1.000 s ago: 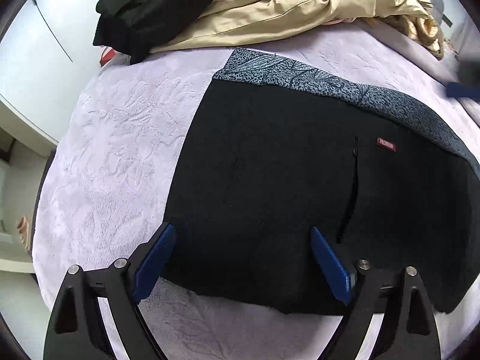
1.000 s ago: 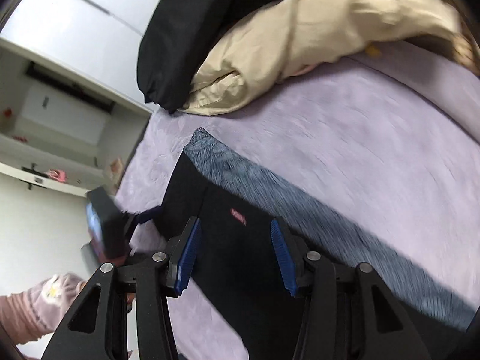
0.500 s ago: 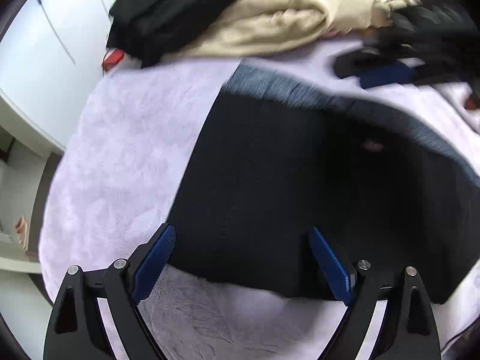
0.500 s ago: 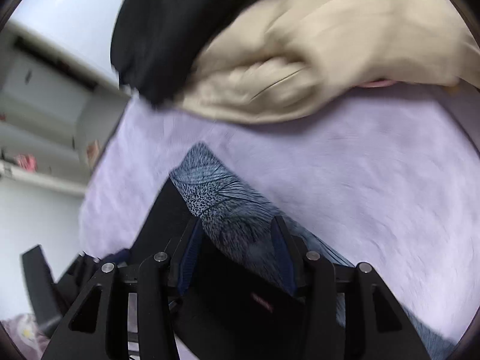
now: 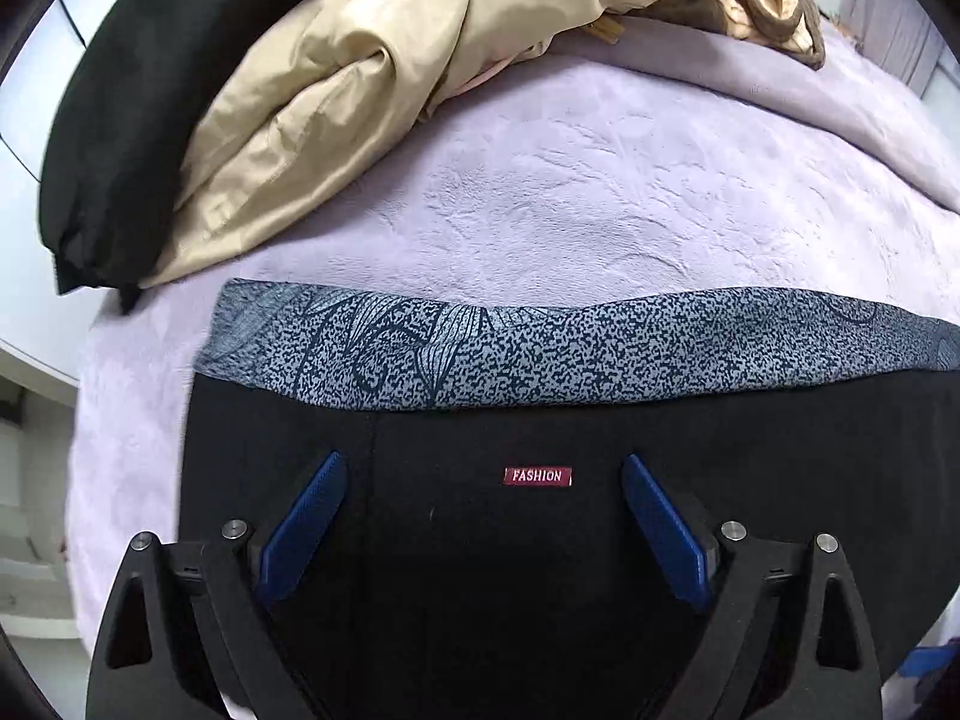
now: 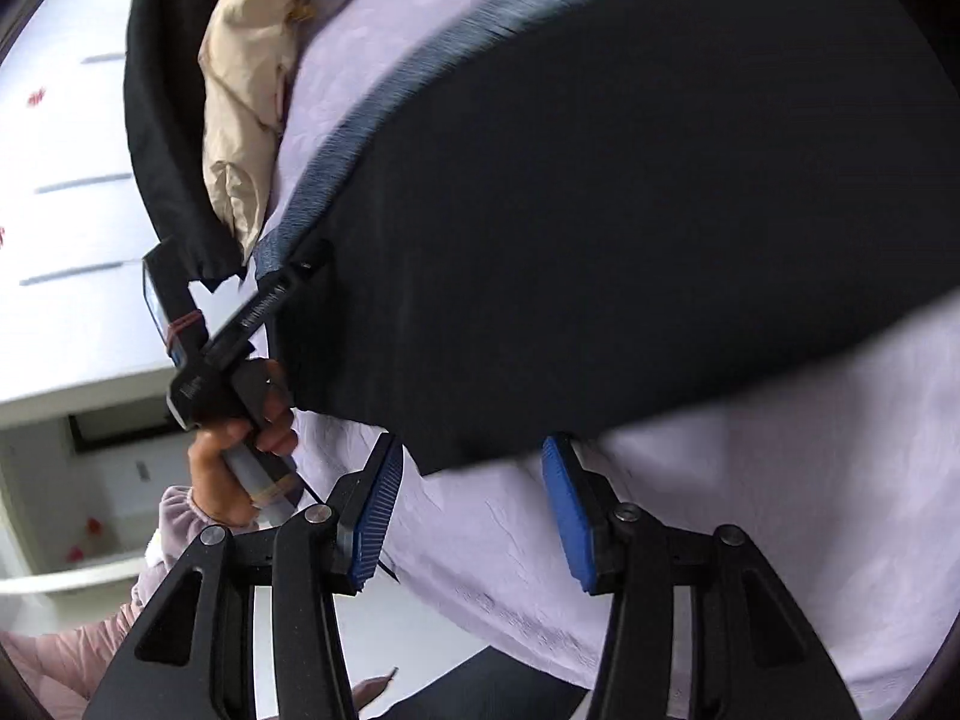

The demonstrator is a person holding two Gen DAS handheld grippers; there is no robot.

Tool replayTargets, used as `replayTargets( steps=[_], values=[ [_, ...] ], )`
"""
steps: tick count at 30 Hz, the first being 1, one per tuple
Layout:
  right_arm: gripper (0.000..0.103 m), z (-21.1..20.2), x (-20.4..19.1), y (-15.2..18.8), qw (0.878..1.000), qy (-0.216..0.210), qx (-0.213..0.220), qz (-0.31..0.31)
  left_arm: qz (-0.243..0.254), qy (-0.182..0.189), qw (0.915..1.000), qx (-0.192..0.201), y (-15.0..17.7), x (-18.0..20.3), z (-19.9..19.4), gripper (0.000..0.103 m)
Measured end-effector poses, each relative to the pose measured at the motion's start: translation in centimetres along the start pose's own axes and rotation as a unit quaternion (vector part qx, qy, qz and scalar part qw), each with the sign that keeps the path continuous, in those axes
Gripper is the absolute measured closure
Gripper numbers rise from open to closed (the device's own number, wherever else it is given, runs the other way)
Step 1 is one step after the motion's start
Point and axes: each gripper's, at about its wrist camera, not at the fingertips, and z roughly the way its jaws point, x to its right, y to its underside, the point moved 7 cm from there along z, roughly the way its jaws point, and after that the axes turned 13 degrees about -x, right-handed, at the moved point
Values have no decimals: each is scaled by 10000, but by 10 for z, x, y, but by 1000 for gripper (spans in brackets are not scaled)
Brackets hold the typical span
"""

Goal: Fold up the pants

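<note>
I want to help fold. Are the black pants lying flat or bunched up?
Flat: the black pants lie smooth on the purple blanket, patterned waistband straight.

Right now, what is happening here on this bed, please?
A person is folding black pants with a grey patterned waistband on a lilac plush blanket, using a hand-held tool in each hand. The left tool hangs open over the pants near the red FASHION label. The right tool is open at the pants' lower edge, gripping nothing. A beige jacket and a black garment lie behind.
</note>
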Motion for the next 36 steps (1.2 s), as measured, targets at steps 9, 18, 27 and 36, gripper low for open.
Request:
replayTargets(
  steps=[9,18,27,36],
  values=[
    [49,19,-6,-7,9952,-957,33,-186,650,100,9974,-287,51,54,-8,9],
    [94,22,-17,-8,9981,-399,120,-452,847,-133,9959,-291,44,60,16,1],
    [55,-31,42,8,9950,-406,858,314,965,383,9945,-146,88,80,-32,1],
    [86,-39,45,-21,9902,-550,1183,492,1229,306,9917,-237,119,130,-5,0]
  ],
)
